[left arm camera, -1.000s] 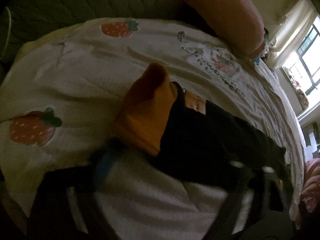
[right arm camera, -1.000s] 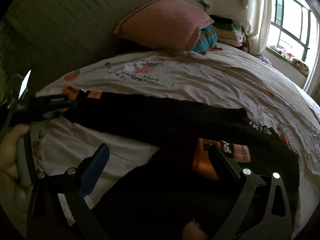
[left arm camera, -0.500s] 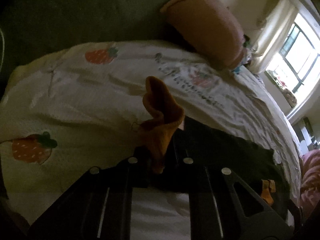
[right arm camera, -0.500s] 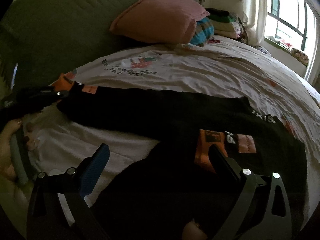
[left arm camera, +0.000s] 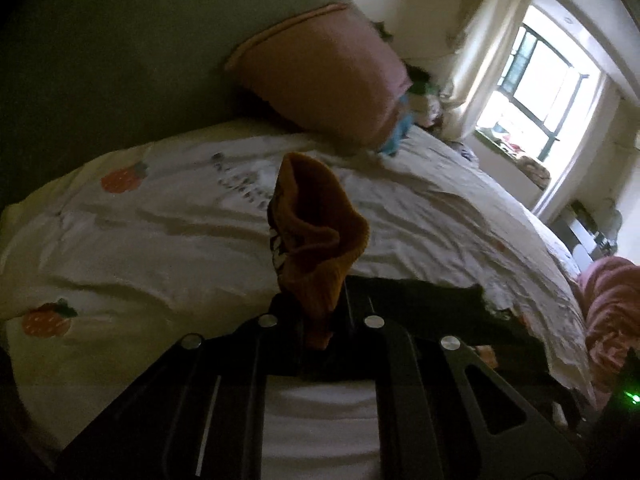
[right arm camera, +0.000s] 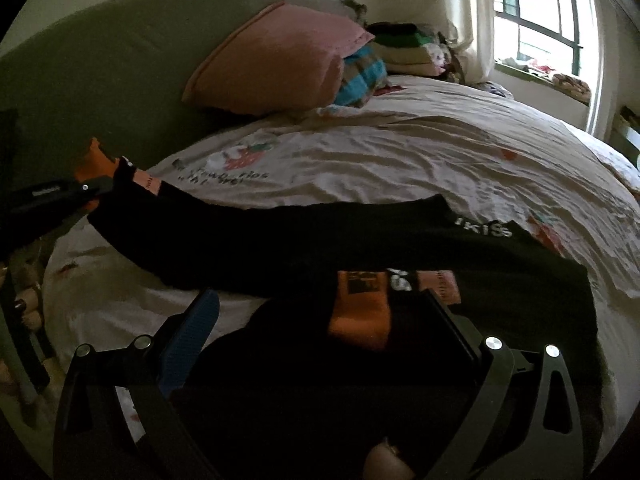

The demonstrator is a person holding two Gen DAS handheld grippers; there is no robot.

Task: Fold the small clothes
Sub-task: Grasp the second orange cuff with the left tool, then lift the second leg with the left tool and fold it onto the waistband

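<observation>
A black top with orange cuffs [right arm camera: 360, 236] lies across the white strawberry-print bedsheet [right arm camera: 400, 156]. My left gripper [left arm camera: 318, 320] is shut on one orange cuff [left arm camera: 316, 240] and holds that sleeve lifted off the bed; it also shows in the right wrist view [right arm camera: 86, 192] at far left, with the sleeve stretched from it. My right gripper [right arm camera: 320, 320] is open, its blue-padded finger [right arm camera: 192, 336] and dark finger [right arm camera: 452, 320] either side of the other orange cuff [right arm camera: 360, 312], which rests on the black fabric.
A pink pillow [right arm camera: 280, 60] leans on the green headboard [right arm camera: 100, 60]. Folded clothes [right arm camera: 404, 48] are stacked behind it by the window [right arm camera: 536, 4]. A pink blanket [left arm camera: 612, 304] lies at the bed's right edge.
My left gripper closed on the orange cuff and raised it, pulling the sleeve up and taut. My right gripper stayed open over the other cuff.
</observation>
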